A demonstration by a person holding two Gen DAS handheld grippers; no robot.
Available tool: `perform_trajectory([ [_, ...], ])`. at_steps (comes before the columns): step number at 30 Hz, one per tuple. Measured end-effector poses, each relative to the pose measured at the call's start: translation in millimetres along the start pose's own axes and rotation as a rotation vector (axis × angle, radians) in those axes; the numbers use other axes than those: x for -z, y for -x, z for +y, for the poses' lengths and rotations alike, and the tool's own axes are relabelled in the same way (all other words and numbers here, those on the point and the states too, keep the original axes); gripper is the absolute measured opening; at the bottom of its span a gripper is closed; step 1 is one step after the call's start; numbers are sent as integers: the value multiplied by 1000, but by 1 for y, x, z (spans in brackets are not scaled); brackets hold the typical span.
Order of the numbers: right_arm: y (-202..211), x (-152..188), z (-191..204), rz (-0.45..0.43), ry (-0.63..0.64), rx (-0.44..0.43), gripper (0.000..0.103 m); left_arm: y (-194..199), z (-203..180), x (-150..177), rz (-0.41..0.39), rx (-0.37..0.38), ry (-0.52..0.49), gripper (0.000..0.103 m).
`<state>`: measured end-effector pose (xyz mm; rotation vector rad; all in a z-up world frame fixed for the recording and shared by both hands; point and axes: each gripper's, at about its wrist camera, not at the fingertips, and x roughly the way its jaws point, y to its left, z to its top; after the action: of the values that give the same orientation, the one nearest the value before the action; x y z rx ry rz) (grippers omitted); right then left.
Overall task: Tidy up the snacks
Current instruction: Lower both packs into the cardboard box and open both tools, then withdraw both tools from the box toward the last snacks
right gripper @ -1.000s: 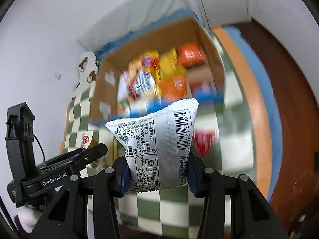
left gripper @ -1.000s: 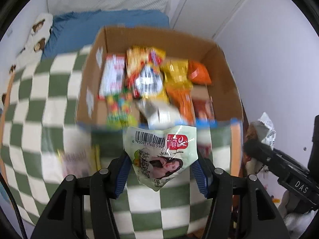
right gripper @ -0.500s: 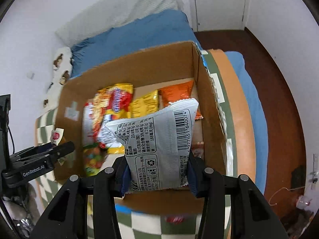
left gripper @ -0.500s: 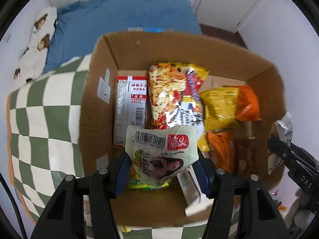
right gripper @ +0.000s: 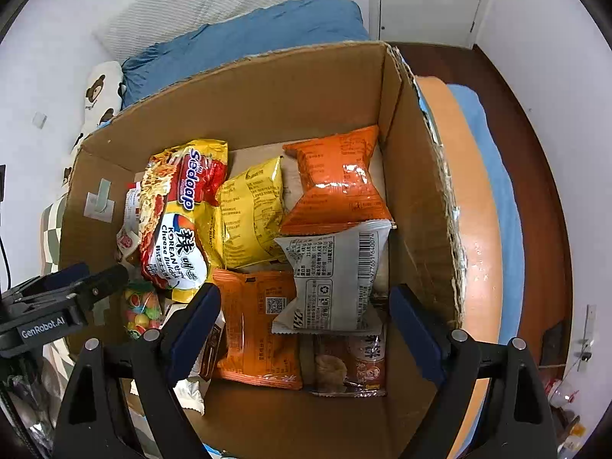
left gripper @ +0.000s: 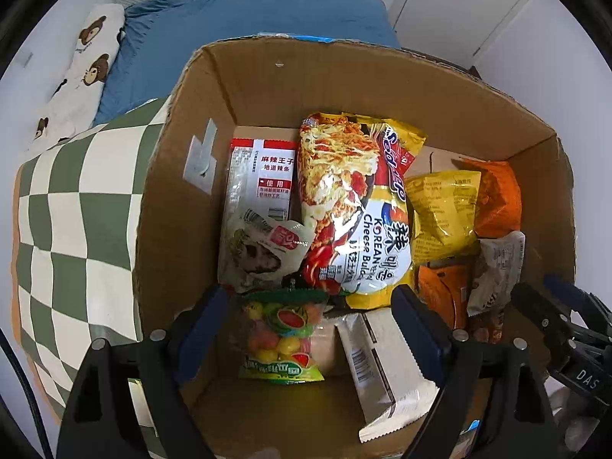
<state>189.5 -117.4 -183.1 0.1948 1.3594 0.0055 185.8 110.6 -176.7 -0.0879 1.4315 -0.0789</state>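
An open cardboard box (left gripper: 183, 176) (right gripper: 417, 199) holds several snack packets. My left gripper (left gripper: 310, 317) hangs over its left half, jaws opening and wide apart with nothing pressed between them. The pale green packet (left gripper: 264, 254) lies loose below it, on the red-and-white packet (left gripper: 262, 170) and beside the noodle bag (left gripper: 355, 206). My right gripper (right gripper: 302, 317) hangs over the right half, jaws opening too. The grey-white packet (right gripper: 336, 275) rests free on the orange packets (right gripper: 332, 183), clear of both pads.
The box sits on a green-and-white checked cloth (left gripper: 69, 206) on a bed with a blue sheet (left gripper: 248, 15) and a bear-print pillow (left gripper: 76, 72). A candy bag (left gripper: 283, 332) and a white box (left gripper: 382, 367) lie at the near wall. An orange bed edge (right gripper: 474, 229) and brown floor (right gripper: 535, 176) lie right.
Both grippers moved from in front of the box to over it and sank, then opened. The green packet and the grey-white packet dropped out of the jaws into the box.
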Motion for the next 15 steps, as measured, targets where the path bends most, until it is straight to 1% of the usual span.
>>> perform_trajectory([
  [2,4,4,1,-13,3,3,92,7,-3,8,-29,-21,-2,88],
  [5,10,12,2,-35,11,12,92,21,-7,20,-93,-56,-11,88],
  [10,30,26,6,-91,36,35,92,51,-14,39,-191,-70,-17,88],
  [12,39,31,7,-112,42,43,96,66,-16,47,-231,-75,-25,88],
  [15,57,42,8,-157,47,54,96,84,-18,58,-287,-80,-37,88],
])
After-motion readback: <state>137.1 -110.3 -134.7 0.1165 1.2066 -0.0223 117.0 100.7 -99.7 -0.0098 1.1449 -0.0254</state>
